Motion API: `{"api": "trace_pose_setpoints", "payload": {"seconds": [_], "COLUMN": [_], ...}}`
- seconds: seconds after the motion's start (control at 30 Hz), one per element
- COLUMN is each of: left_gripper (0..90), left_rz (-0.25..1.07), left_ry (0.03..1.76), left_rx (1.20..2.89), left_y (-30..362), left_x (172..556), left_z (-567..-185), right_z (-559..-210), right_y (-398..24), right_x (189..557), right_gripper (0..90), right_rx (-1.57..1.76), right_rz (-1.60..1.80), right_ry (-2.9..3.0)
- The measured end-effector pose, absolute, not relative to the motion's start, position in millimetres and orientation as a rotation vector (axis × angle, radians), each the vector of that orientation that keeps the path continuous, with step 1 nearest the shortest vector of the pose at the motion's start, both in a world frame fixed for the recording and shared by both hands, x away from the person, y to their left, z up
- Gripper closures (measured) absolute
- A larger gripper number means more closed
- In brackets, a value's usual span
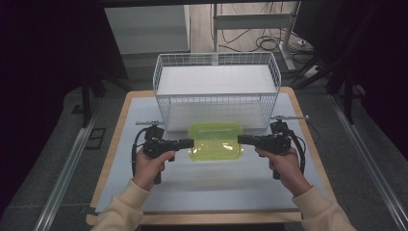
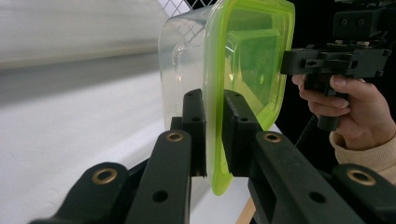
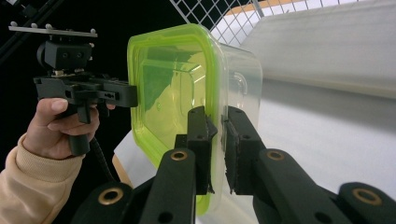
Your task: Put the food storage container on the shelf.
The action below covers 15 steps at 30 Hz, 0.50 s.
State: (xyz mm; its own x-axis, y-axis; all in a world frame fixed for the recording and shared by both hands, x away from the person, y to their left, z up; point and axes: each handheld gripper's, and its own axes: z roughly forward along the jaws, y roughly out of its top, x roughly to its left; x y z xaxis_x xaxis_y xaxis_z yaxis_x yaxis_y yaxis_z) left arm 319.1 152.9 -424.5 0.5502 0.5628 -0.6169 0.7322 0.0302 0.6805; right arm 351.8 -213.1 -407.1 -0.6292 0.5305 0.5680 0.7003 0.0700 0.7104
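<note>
A clear plastic container with a lime-green lid (image 1: 215, 140) hangs a little above the table, gripped from both sides. My left gripper (image 1: 191, 143) is shut on the lid's rim at its left edge; the left gripper view has the two black pads (image 2: 237, 125) pressing the green rim (image 2: 215, 140) between them. My right gripper (image 1: 240, 139) is shut on the opposite rim, and in the right gripper view its pads (image 3: 200, 135) clamp the lid edge (image 3: 215, 84). Each gripper view also takes in the other hand and gripper beyond the container (image 2: 327, 63) (image 3: 84, 91).
A white wire basket (image 1: 216, 89) stands just behind the container at the far side of the white mat (image 1: 202, 187). The wooden table edge (image 1: 113, 144) runs along both sides. Dark floor, metal rails and cables surround the table.
</note>
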Motion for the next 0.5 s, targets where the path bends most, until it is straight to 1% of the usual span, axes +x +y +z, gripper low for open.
{"api": "trace_pose_setpoints", "payload": {"seconds": [0.5], "left_gripper": [81.1], "left_rz": [-0.154], "left_ry": [1.095], "left_rx": [1.640], "left_y": [155], "left_x": [332], "left_z": [-392], "right_z": [-377], "right_y": [-210], "right_x": [365], "right_gripper": [81.9], "right_rx": [-1.251], "right_rz": [-1.648], "right_ry": [-2.182]}}
